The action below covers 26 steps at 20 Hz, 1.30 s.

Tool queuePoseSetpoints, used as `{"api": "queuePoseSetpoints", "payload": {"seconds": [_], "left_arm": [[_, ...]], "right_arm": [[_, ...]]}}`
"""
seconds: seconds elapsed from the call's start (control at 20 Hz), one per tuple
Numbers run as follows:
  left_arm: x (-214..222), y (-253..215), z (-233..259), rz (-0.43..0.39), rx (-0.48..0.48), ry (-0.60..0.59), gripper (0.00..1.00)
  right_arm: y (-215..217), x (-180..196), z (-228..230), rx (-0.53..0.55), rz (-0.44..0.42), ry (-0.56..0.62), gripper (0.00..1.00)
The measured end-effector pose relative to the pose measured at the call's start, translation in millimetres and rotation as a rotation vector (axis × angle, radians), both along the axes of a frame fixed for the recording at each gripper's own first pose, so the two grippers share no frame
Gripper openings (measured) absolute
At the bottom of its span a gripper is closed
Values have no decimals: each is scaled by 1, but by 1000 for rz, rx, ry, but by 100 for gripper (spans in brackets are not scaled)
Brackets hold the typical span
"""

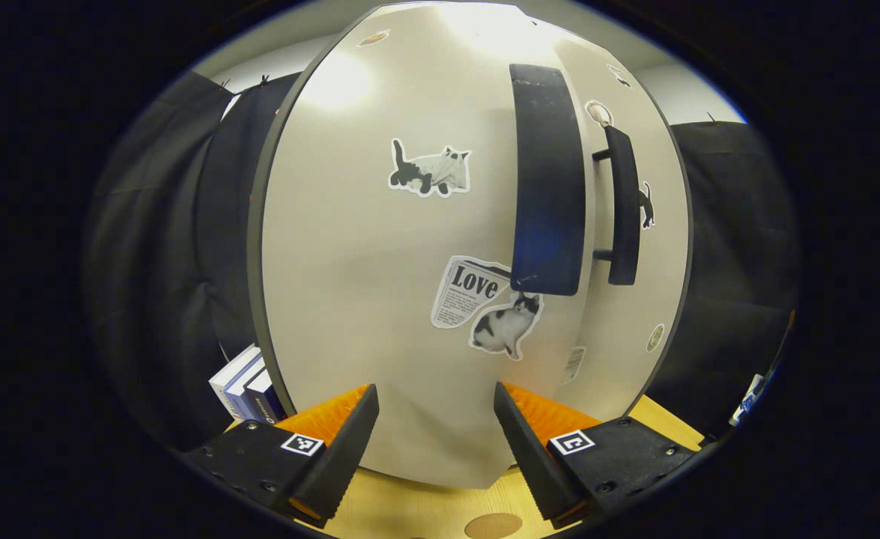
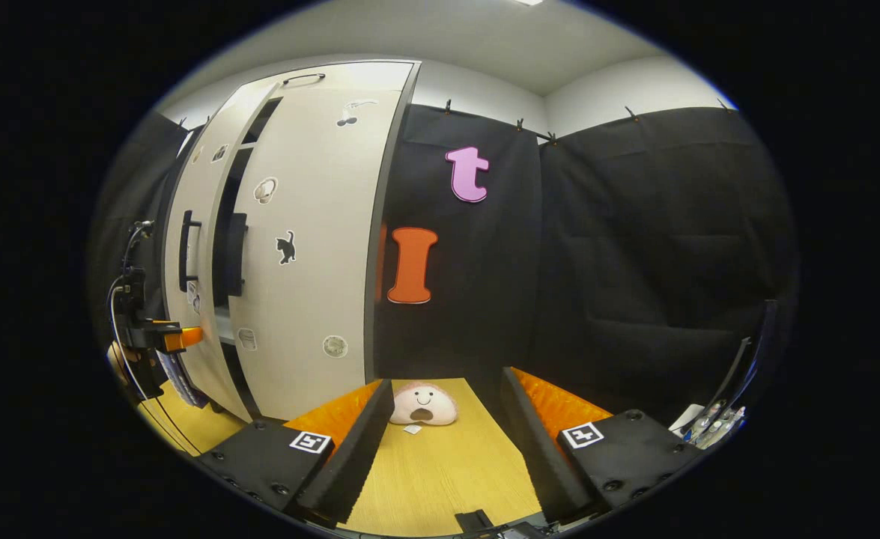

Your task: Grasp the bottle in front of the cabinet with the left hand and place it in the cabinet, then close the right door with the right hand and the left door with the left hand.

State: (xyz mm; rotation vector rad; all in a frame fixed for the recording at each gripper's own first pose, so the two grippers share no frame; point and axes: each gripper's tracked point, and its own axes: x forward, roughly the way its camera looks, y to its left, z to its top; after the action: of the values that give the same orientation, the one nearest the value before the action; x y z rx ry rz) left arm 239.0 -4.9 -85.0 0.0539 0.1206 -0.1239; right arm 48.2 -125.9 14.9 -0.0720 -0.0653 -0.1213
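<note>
**Left gripper at the cabinet door, right gripper held back**

In the left gripper view, the left gripper (image 1: 435, 423) has its fingers spread wide with nothing between them, and stands just in front of the pale grey left cabinet door (image 1: 380, 269). That door carries cat stickers and a newspaper-style sticker, and its dark vertical bar handle (image 1: 547, 180) sits near its right edge. Just beyond it is the pale grey right cabinet door (image 1: 638, 299) with its own dark bar handle (image 1: 622, 206). A narrow gap separates the two doors. Below the gripper lies the light wooden surface (image 1: 417, 509), and a small stack of books (image 1: 245, 385) stands at the cabinet's left side.

In the right gripper view, the right gripper (image 2: 447, 427) is likewise wide open and empty, hovering over the wooden surface well apart from the cabinet. A pink plush toy with a face (image 2: 425, 404) lies on the surface ahead of it. The tall cabinet stands to the left, the left door slightly ajar, a dark gap showing between the doors. The left gripper appears far off beside that door.

The bottle cannot be made out; whether it sits behind the doors cannot be told.
</note>
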Motion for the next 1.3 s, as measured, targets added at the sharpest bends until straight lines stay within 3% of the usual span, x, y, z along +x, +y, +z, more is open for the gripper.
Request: {"api": "queuePoseSetpoints", "payload": {"seconds": [0.6, 1.3], "left_arm": [[-5, -21, -1, 7, -17, 42, 95], [-125, -11, 114, 37, -67, -67, 95]], "right_arm": [[-28, 11, -2, 31, -8, 30, 96], [-57, -3, 25, 45, 75, 18, 96]]}}
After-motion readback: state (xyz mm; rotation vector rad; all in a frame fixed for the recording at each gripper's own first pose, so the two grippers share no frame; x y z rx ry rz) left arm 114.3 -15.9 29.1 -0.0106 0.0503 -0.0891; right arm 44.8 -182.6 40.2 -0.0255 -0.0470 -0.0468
